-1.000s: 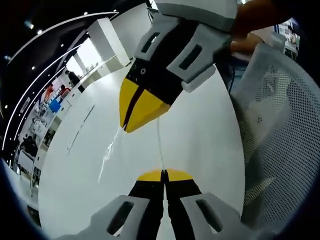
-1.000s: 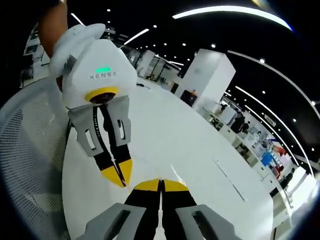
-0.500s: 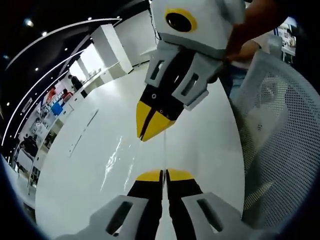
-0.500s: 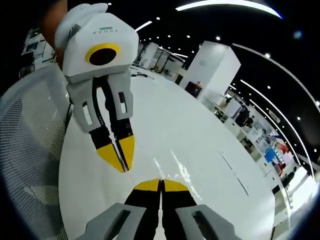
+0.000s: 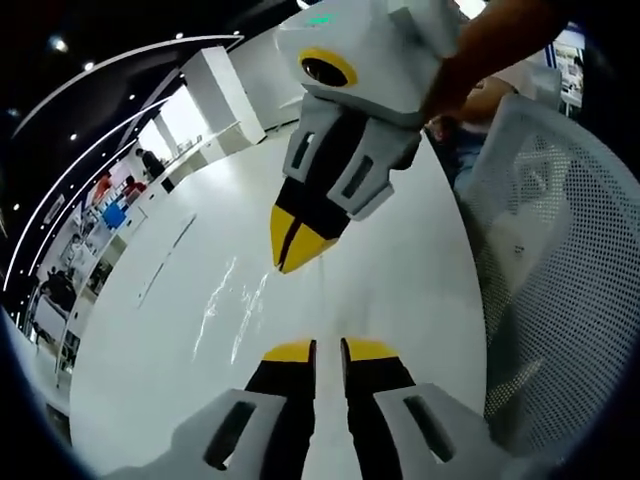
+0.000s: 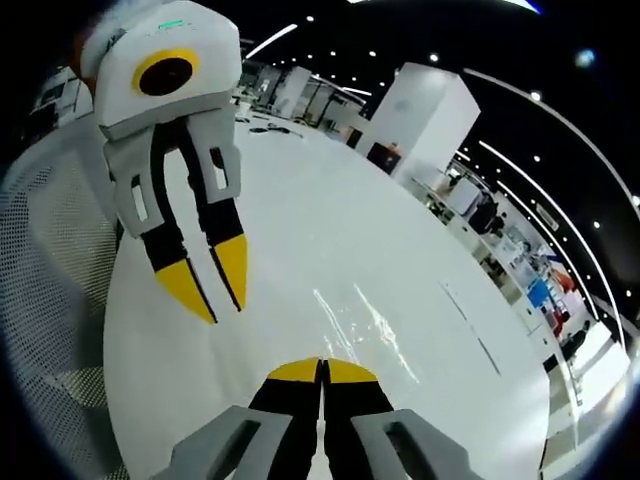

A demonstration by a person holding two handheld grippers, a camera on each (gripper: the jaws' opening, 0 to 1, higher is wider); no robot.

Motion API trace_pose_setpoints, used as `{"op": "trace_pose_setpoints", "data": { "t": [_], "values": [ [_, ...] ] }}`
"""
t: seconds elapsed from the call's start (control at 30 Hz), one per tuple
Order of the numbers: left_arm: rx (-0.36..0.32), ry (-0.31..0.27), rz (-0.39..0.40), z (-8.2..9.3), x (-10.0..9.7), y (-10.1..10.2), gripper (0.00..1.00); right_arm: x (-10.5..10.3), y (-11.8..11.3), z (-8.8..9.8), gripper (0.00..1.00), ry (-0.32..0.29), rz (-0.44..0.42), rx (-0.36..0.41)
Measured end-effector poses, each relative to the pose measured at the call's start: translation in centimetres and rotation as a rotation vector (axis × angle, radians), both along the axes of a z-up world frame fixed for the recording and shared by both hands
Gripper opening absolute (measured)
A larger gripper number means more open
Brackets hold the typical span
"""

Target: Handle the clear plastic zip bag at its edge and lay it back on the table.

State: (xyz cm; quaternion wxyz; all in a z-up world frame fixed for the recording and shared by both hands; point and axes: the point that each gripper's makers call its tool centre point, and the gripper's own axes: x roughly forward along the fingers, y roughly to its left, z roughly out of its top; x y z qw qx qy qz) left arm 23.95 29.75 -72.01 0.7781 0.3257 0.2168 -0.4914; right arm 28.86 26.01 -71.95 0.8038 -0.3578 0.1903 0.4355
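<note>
The clear zip bag shows as faint glints low over the white table. In the left gripper view my left gripper stands slightly open at the bottom, with nothing visible between its jaws. My right gripper reaches in from the upper right, shut, and the bag's glinting edge starts right at its tips. In the right gripper view my right gripper is shut, and the bag glints just ahead of it. There the left gripper hangs at the left with its yellow tips apart.
A white mesh chair back stands close along the table's edge and also rises as the chair back at the left. A person's arm holds the right gripper. A white pillar and distant desks lie beyond the table.
My left gripper's jaws have parted and let go of the bag's edge. The right gripper stays shut, and the bag's glints have spread lower toward the table.
</note>
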Motion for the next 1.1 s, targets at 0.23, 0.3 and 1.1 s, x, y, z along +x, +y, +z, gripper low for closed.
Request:
{"op": "trace_pose_setpoints", "data": {
  "t": [0.23,0.3,1.1],
  "values": [
    [-0.034,-0.002,0.037,0.3,0.1,0.8,0.08,0.8,-0.4,-1.0,0.0,0.0,-0.008,-0.025],
    [-0.037,-0.002,0.046,0.4,0.1,1.1,0.08,0.9,-0.5,-1.2,0.0,-0.01,0.001,-0.038],
    [-0.048,0.002,0.148,0.4,-0.1,4.9,0.03,3.3,-1.4,-3.3,0.0,0.005,-0.011,-0.147]
  ]
}}
